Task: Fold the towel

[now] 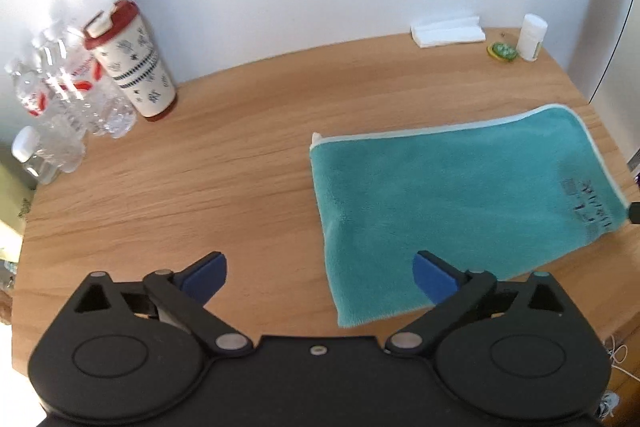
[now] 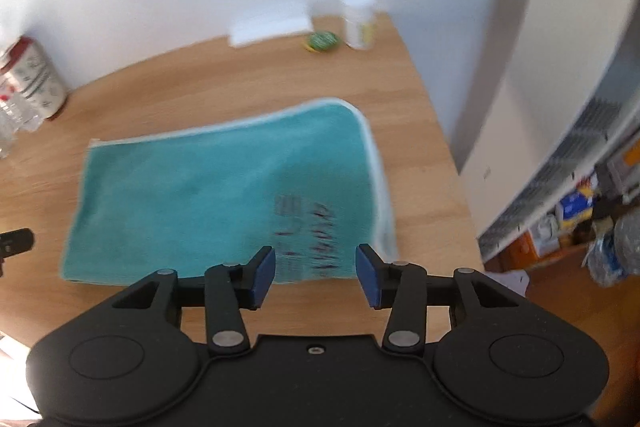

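Towel (image 1: 460,195): teal cloth, plush short pile, matt; paler stitched edge binding; dark printed lettering, blurred.
Bench (image 1: 240,167): wood, light brown, visible grain, smooth with a low sheen.
Left claw (image 1: 320,277): matt black plastic body, blue pads, bright metal pivot pins.
Right claw (image 2: 316,275): same matt black plastic, blue pads, metal pins.
Cup (image 1: 136,63): cream patterned wall, glossy red plastic lid.
Bottles (image 1: 60,95): clear crinkled plastic, shiny.
Napkins (image 1: 448,31): white paper, matt.
Small jar (image 1: 530,37): white plastic, smooth.
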The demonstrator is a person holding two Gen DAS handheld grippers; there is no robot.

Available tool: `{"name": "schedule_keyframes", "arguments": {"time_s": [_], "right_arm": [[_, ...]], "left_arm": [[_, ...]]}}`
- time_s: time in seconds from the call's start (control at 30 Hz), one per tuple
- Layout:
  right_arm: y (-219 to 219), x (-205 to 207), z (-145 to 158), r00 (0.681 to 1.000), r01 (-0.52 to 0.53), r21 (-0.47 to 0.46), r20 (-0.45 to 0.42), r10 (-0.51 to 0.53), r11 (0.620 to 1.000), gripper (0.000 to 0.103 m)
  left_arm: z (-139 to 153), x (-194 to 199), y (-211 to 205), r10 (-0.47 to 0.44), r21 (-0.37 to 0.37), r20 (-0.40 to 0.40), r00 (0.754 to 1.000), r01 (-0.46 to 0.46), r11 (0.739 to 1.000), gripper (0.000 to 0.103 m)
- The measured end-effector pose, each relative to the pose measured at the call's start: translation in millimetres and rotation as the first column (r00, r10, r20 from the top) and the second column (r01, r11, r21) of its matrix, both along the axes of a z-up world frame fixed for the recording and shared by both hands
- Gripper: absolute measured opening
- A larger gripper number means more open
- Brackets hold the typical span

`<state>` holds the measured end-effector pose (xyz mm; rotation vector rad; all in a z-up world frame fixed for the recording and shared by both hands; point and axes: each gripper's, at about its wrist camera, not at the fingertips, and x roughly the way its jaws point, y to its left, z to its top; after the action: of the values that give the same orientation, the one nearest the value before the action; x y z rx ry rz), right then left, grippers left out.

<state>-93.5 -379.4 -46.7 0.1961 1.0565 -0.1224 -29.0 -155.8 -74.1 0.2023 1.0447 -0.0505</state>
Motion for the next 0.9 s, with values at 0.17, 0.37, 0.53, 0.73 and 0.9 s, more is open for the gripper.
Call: {"name": "schedule_keyframes", "arguments": {"time_s": [0.17,0.37,0.53,0.73,0.9], "right_arm": [[37.7,-11.2,32.1,0.999,0.006,-0.002,0.034,-0.006,1.000,0.055],[63.6,-21.5,43.9,0.999,0.049,-0.008,0.008,-0.049,0.999,0.056],[73.0,-27.7,43.3,0.998,0.059,-0.004,0.006,-0.059,0.998,0.056],[81.2,-29.8,44.9,0.998,0.060,-0.013,0.003,-0.060,0.998,0.056],[85.0,-28.1,45.6,0.999,0.046,-0.019,0.008,-0.046,0.999,0.056]], "left_arm": [[19.3,-9.0,5.1,-0.035,-0.073,-0.074,0.997,0.029,0.997,0.102],[31.1,-19.7,20.9,0.057,-0.098,-0.135,0.989,-0.071,0.993,0.102],[30.5,-31.3,19.6,0.041,-0.005,-0.112,0.993,-0.041,0.999,0.102],[35.1,-35.0,17.1,0.019,-0.026,-0.109,0.994,-0.021,0.999,0.102],[36.9,-37.9,11.4,-0.013,-0.017,-0.096,0.995,0.012,1.000,0.102]]}}
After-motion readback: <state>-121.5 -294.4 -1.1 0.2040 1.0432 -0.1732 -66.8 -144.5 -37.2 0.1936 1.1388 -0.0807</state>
